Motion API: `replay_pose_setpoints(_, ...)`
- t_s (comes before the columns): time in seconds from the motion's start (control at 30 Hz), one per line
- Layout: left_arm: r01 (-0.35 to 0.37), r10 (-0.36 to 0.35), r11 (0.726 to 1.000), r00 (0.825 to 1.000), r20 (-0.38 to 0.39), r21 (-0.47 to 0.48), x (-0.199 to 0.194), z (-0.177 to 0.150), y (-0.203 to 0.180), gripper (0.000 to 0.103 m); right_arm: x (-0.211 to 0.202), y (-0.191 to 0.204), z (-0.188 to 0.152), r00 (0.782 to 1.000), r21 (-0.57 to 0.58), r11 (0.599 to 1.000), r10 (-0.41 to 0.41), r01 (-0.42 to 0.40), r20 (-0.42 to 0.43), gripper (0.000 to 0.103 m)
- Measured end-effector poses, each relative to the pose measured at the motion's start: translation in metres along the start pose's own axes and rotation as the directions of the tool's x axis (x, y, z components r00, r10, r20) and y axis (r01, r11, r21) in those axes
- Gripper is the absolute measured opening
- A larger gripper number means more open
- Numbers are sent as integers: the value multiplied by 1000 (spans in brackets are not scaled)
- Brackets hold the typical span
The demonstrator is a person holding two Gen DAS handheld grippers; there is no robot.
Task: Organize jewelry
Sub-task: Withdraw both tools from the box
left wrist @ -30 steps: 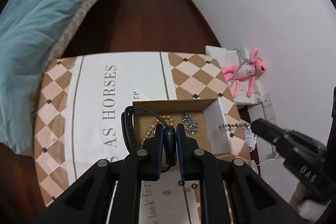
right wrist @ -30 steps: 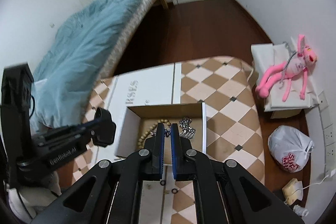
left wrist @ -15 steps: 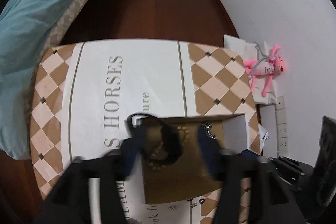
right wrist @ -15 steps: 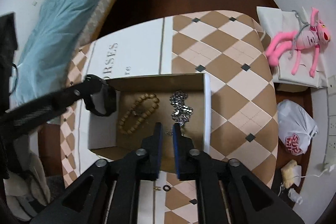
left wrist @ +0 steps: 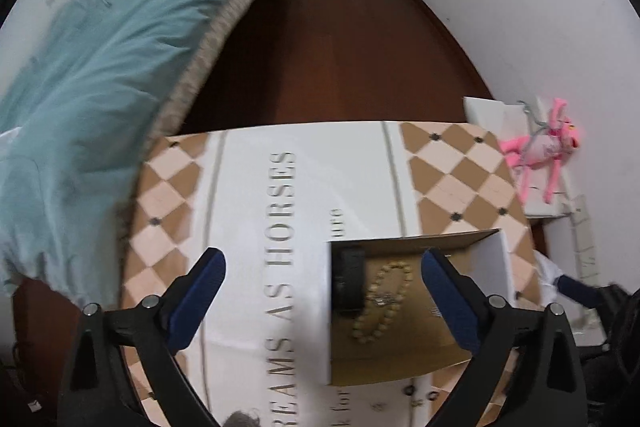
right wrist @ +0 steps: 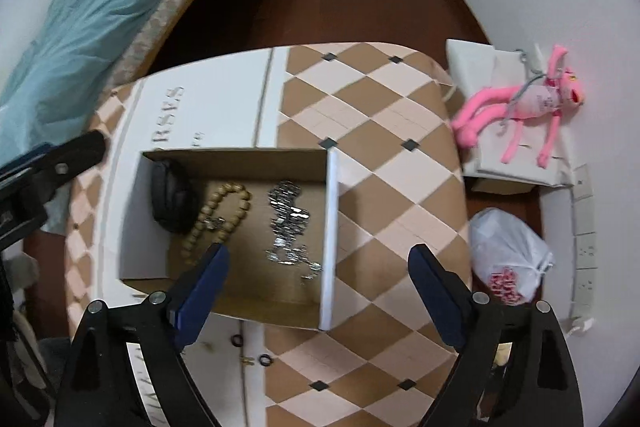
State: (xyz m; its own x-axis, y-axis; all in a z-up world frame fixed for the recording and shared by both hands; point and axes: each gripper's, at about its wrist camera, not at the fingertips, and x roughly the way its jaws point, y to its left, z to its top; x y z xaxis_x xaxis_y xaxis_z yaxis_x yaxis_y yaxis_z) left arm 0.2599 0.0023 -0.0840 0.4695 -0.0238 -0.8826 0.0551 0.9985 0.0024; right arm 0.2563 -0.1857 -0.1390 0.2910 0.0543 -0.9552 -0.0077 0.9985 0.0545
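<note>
Left gripper (left wrist: 320,291): fingers spread wide, holding nothing, above the table (left wrist: 312,163).
Right gripper (right wrist: 318,285): fingers spread wide, empty, over the box (right wrist: 330,227).
Box contents: black band (right wrist: 170,201) at left, bead bracelet (right wrist: 218,215) in the middle, silver chain (right wrist: 288,223) at right.
Chain: ahead of and between the right fingers, apart from both.
Table in front of the box: small rings (right wrist: 264,361), probably; blurred.
</note>
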Motion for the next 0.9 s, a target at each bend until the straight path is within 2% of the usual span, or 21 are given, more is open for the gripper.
replay_pose_setpoints(0.07,-23,23,1000,1000,-2,-6,2,-7,3,101,1,0,-4,1000,2,1000,-29,29,6,100)
replay_pose_setpoints(0.27,-41,41,999,999,-11,-20,-1,-22,9,101,-9,0,-11,998,8,999,-54,54,43,100)
replay_pose_setpoints(0.5,-36,38,999,998,47,-34,-32,-35,12,101,-46,6,-21,992,8,999,-39,38,119,100)
replay_pose_setpoints(0.67,-83,85,996,995,54,-33,-42,-68,20,101,-48,10,-53,992,2,1000,-16,16,124,100)
replay_pose_setpoints(0.8,-127,127,992,992,4,-15,-21,-105,25,101,-19,10,-93,996,32,999,17,-20,90,99)
replay_pose_setpoints(0.83,-126,126,992,992,-20,-14,-13,-113,26,101,-11,10,-101,996,40,999,23,-27,82,98)
replay_pose_setpoints(0.9,-126,124,992,990,-70,-19,6,-129,29,101,5,11,-116,996,52,997,48,-52,73,80)
